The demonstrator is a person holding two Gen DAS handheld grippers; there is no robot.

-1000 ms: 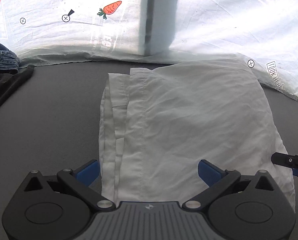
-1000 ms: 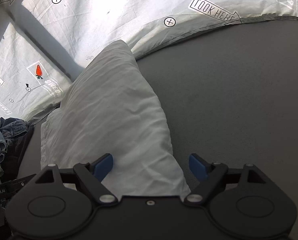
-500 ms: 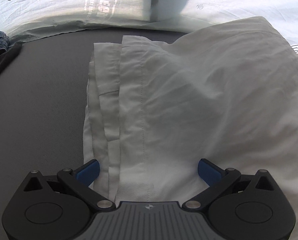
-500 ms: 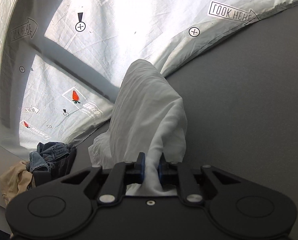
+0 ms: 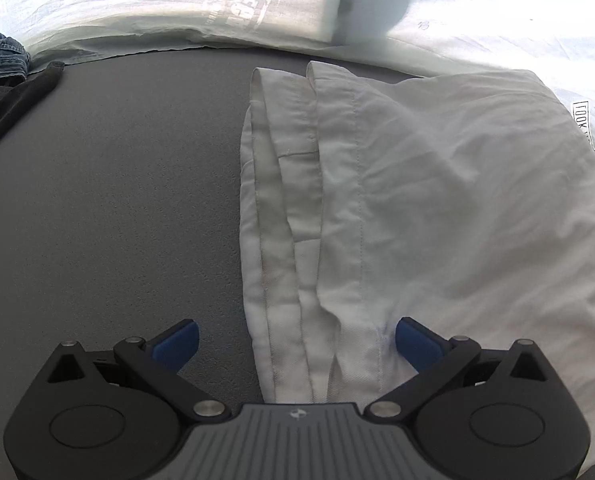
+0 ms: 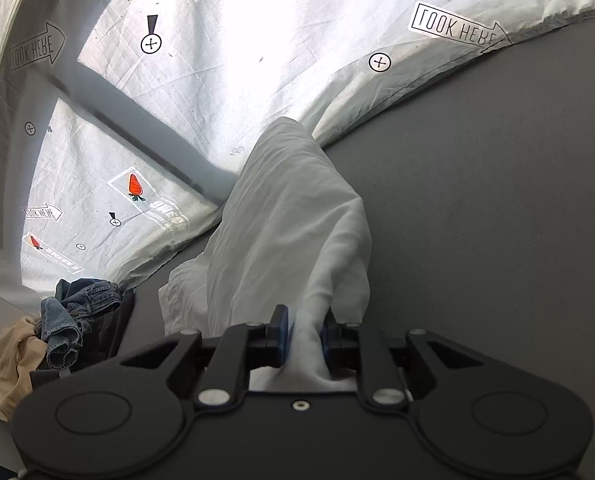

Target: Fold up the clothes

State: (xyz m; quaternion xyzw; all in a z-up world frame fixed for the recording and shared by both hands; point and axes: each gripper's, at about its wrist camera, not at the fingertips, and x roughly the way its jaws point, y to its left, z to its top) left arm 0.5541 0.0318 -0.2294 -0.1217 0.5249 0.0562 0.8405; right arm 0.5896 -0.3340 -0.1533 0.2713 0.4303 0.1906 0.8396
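My left tool (image 5: 295, 342) is spread wide over the near hem of the white garment (image 5: 437, 208), which lies on the grey surface (image 5: 117, 200) through the centre and right of that frame. My right tool (image 6: 303, 338) is clamped on a bunched corner of the same cloth, lifting it into a peak at mid-frame. A heap of denim jeans (image 6: 75, 312) and a tan cloth (image 6: 7, 364) sits lower left.
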